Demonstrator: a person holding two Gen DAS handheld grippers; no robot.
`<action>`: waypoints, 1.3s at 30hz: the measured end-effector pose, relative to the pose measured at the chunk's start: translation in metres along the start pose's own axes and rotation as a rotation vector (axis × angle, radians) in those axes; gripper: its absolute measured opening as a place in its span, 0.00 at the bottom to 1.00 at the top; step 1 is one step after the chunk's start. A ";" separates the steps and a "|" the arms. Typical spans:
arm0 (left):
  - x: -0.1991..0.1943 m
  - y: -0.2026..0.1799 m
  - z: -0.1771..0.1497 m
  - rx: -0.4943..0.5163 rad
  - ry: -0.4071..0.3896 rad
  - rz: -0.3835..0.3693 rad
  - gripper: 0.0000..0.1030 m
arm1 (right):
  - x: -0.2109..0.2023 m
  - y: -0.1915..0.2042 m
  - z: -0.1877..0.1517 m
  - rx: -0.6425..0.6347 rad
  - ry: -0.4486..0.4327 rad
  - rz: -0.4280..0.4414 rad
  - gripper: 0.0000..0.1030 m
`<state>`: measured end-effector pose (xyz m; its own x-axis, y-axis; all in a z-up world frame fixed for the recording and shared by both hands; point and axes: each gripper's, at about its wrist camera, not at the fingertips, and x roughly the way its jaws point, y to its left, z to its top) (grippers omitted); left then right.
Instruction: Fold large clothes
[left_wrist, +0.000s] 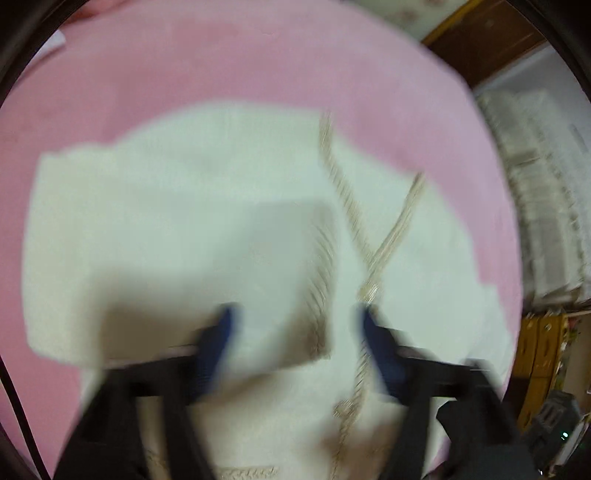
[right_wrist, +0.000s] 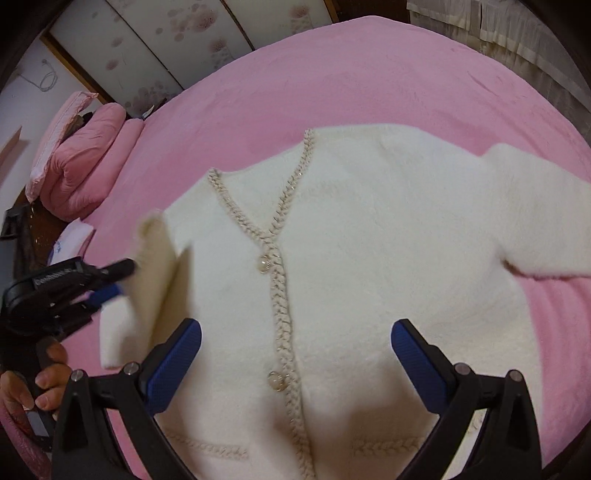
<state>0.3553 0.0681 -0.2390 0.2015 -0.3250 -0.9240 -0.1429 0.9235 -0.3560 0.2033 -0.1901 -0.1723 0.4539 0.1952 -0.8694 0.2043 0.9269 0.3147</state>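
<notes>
A cream fuzzy cardigan (right_wrist: 369, 258) with braided trim and pearl buttons lies front up on the pink bedspread (right_wrist: 332, 74). My right gripper (right_wrist: 295, 354) hovers open above its lower front, holding nothing. My left gripper (right_wrist: 122, 277) shows at the left of the right wrist view, at the raised left sleeve (right_wrist: 155, 266); its fingers meet the sleeve edge, but the grip is hidden. In the blurred left wrist view the left gripper (left_wrist: 295, 332) has its blue fingers (left_wrist: 221, 339) spread apart, with a lifted fold of the cardigan (left_wrist: 221, 240) between them. The right sleeve (right_wrist: 535, 206) lies spread out.
Pink pillows and a folded quilt (right_wrist: 85, 162) are stacked at the bed's left end. A patterned wall panel (right_wrist: 177, 33) stands behind the bed. Pale curtains (left_wrist: 546, 184) and wooden furniture (left_wrist: 539, 362) lie off the bed's edge.
</notes>
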 end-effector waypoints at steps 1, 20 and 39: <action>0.005 0.005 -0.003 -0.004 0.013 0.007 0.81 | 0.006 0.000 -0.002 -0.015 0.003 -0.002 1.00; -0.044 0.115 -0.070 -0.022 0.037 0.229 0.83 | 0.120 0.049 -0.029 0.284 0.266 0.294 0.62; -0.031 0.198 -0.071 -0.031 0.015 0.319 0.82 | 0.028 0.095 0.051 0.195 -0.036 0.461 0.13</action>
<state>0.2520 0.2460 -0.2911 0.1269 -0.0228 -0.9916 -0.2264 0.9727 -0.0514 0.2798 -0.1126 -0.1472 0.5636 0.5559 -0.6110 0.1326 0.6692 0.7312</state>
